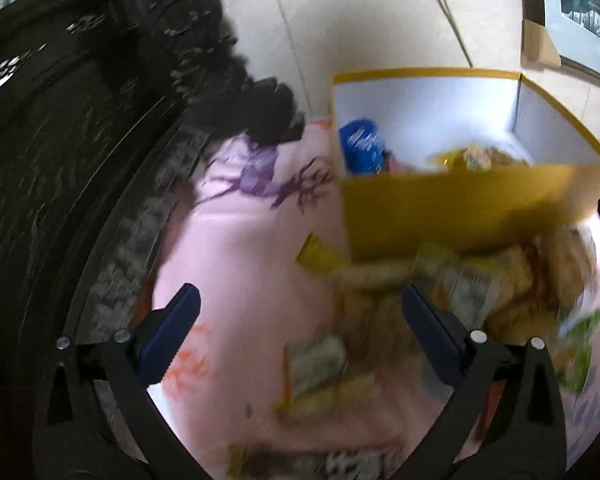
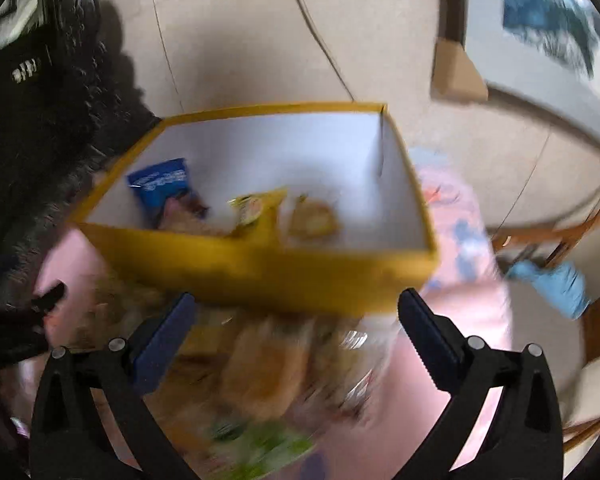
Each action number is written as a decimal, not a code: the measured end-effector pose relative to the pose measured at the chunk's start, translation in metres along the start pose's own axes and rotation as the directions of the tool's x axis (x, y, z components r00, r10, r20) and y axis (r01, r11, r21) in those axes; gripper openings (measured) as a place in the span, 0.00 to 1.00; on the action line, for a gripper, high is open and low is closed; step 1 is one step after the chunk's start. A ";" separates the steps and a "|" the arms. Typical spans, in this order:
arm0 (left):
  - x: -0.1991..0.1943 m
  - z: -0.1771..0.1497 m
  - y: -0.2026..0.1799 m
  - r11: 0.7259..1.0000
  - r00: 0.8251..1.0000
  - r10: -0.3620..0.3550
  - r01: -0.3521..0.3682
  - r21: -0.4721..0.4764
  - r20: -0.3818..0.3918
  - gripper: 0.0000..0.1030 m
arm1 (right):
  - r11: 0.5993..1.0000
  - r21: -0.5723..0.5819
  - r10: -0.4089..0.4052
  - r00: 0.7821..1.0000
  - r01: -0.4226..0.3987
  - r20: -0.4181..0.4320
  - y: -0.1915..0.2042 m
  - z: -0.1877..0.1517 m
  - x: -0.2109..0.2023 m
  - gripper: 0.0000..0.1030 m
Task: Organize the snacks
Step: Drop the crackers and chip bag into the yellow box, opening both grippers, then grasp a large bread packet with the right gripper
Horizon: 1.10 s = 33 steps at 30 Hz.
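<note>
Sitting on the pink floral cloth (image 1: 252,240) is a yellow cardboard box with a white inside (image 1: 452,204), and a blue snack packet (image 1: 360,152) plus a few yellowish ones can be seen in its left part. A blurry heap of loose snack packets (image 1: 480,280) is spread just in front of the box. The left gripper (image 1: 300,312) and the right gripper (image 2: 296,316) are both held above that heap, fingers spread wide, nothing gripped.

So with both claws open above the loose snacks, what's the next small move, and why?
Probably lower the right claw onto a packet in the snack pile and close. Both claws are empty, and the yellow box already holding the blue packet has room.
</note>
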<state>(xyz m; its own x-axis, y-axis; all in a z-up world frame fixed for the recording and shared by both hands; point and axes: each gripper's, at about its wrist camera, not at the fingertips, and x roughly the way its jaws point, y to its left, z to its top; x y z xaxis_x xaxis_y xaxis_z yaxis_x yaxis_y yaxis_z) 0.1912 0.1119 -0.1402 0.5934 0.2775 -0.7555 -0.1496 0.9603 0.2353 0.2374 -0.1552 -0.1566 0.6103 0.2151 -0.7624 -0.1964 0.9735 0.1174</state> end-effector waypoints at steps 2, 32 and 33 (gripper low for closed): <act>-0.010 -0.011 0.000 0.999 0.999 -0.038 0.039 -0.013 0.016 0.98 | 0.999 0.043 0.005 1.000 -0.004 -0.027 -0.003 -0.011 -0.001 0.99; 0.071 -0.035 -0.002 0.947 0.945 -0.306 0.290 -0.135 -0.112 0.06 | 0.988 0.125 0.098 0.993 -0.090 -0.061 -0.027 -0.050 -0.047 0.52; 0.072 -0.036 0.006 0.942 0.942 -0.315 0.295 -0.161 -0.119 0.05 | 0.988 0.123 0.100 0.993 -0.093 -0.055 -0.028 -0.049 -0.051 0.52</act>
<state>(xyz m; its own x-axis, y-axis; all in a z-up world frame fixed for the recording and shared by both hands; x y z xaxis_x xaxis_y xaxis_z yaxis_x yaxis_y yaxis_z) 0.2046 0.1382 -0.2149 0.5119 -0.0383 -0.8582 -0.0929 0.9907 -0.0996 0.1737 -0.1972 -0.1524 0.5443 0.3072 -0.7806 -0.1564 0.9514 0.2654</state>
